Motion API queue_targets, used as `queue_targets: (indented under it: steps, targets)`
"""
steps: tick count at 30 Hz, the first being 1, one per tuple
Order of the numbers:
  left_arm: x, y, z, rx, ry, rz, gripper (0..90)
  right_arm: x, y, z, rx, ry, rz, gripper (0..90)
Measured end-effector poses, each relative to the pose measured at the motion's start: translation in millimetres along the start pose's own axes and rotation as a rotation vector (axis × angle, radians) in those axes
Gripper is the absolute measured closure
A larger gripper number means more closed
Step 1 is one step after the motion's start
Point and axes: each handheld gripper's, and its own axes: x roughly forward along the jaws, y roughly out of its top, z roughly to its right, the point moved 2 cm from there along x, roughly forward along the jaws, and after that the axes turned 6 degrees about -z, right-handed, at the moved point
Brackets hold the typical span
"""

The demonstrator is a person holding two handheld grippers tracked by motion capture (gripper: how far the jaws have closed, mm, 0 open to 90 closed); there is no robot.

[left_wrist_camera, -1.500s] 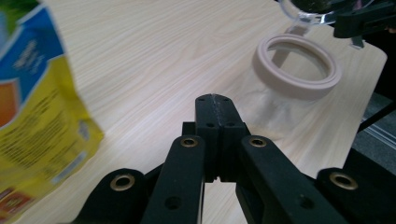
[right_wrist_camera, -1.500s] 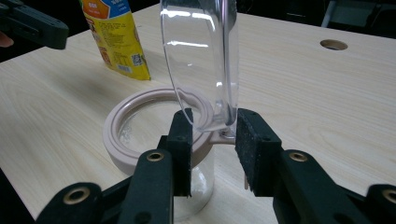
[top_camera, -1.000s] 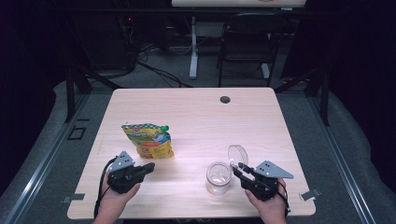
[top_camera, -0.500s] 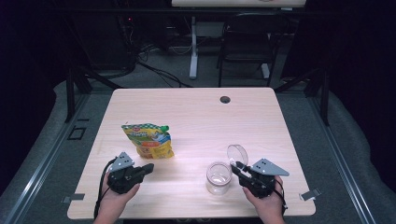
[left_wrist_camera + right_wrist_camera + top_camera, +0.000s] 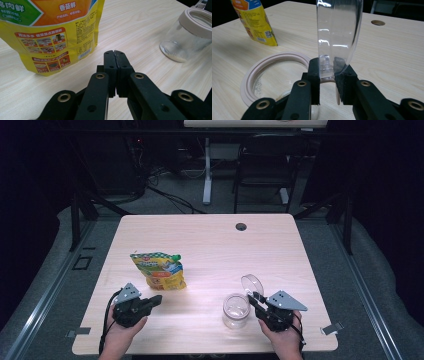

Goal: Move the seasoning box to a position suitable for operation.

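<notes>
Open clear jar (image 5: 236, 309), lid (image 5: 251, 284) upright

I see a glossy printed plastic pouch (image 5: 159, 271), a clear jar (image 5: 236, 310) with a matt pinkish rim, on a pale matt wood-grain table (image 5: 210, 245).

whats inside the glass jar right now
The glass jar stands open, its clear lid flipped up between the right gripper's jaws. It looks nearly empty: a thin pale residue lies on the bottom. The rim hides part of the inside.
</notes>
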Motion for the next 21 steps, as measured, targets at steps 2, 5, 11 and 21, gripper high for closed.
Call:
queue_targets:
  steps: [2, 5, 11, 21]
  targets:
    - [0.1, -0.2, -0.7, 0.001, 0.000, -0.003, 88.8, 0.1, -0.3, 0.9, 0.012, -0.007, 0.005, 74.3]
    - [0.2, -0.4, -1.3, 0.000, 0.001, -0.002, 88.8, -0.2, -0.7, 2.1, 0.035, -0.024, 0.007, 74.3]
    - [-0.2, -1.0, -3.1, -0.004, 0.003, -0.006, 88.4, -1.2, -1.8, 5.0, 0.075, -0.014, 0.009, 74.1]
    - [-2.9, -2.7, -11.7, -0.028, 0.027, 0.007, 86.4, -5.9, -3.1, 11.4, 0.112, 0.016, 0.023, 69.7]
